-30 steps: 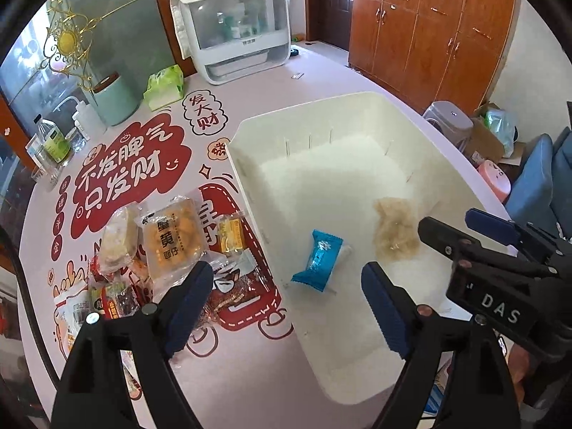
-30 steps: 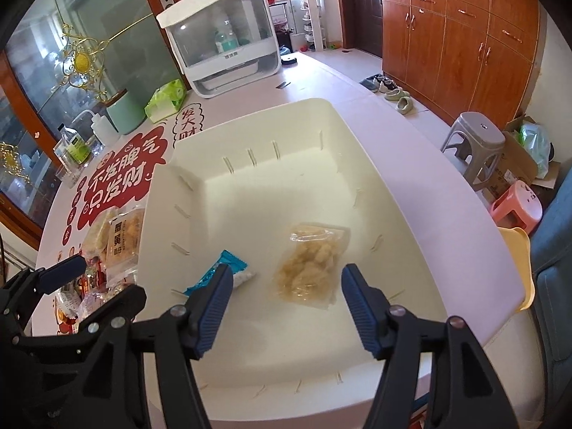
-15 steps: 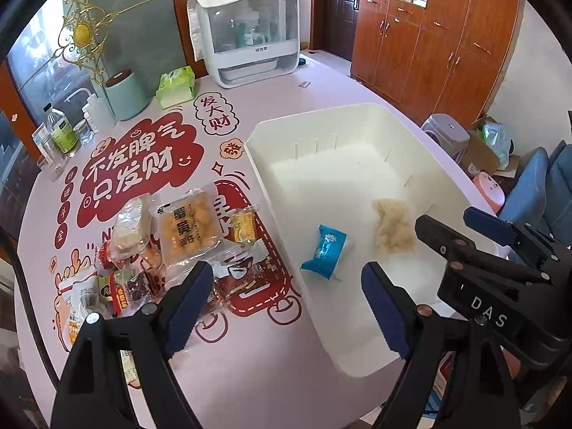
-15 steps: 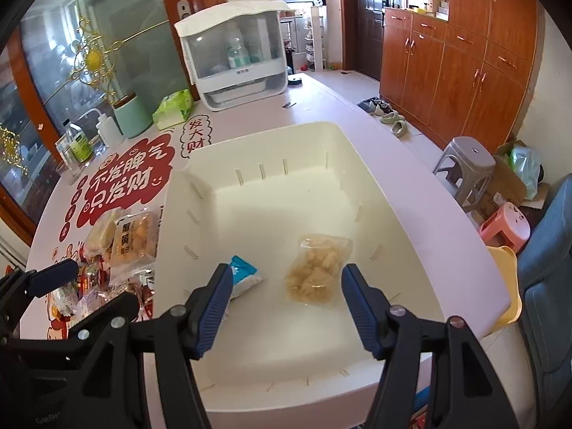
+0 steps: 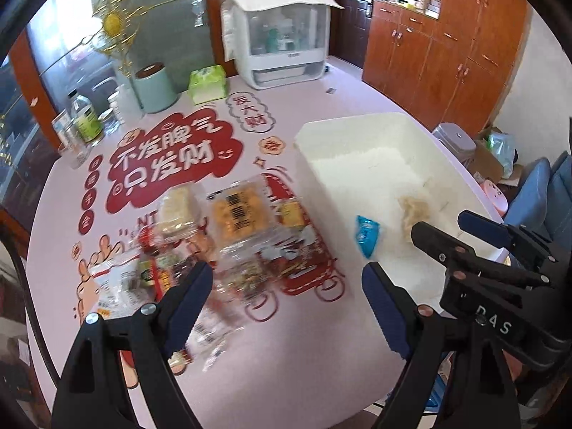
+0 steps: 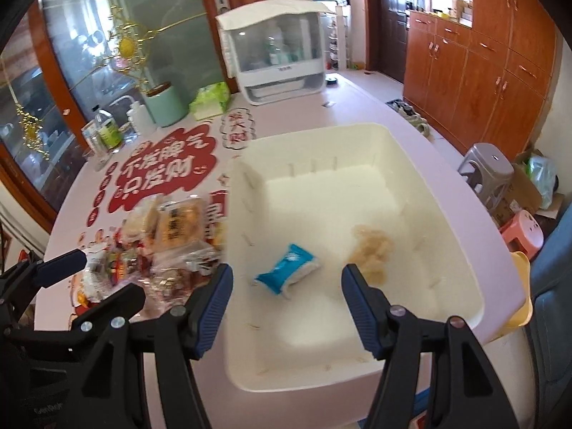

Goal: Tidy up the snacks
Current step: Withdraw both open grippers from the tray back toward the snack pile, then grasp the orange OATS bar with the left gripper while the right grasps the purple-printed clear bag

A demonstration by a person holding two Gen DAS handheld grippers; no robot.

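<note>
With two packets already in the white bin (image 6: 411, 164), next pick from snack pile (image 5: 228, 236) left of it: left gripper (image 5: 286, 296) spread, empty; right gripper (image 6: 284, 298) likewise. Lower onto one topmost packet only.

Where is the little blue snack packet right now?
The blue packet lies inside the white bin, on its floor near the left wall, just left of the pale clear-bagged snack.

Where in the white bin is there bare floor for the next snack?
The white bin has bare floor across its far half, behind the blue packet and the clear pale packet. The near strip in front of both is bare too. The snack pile on the table left of the bin is crowded.
</note>
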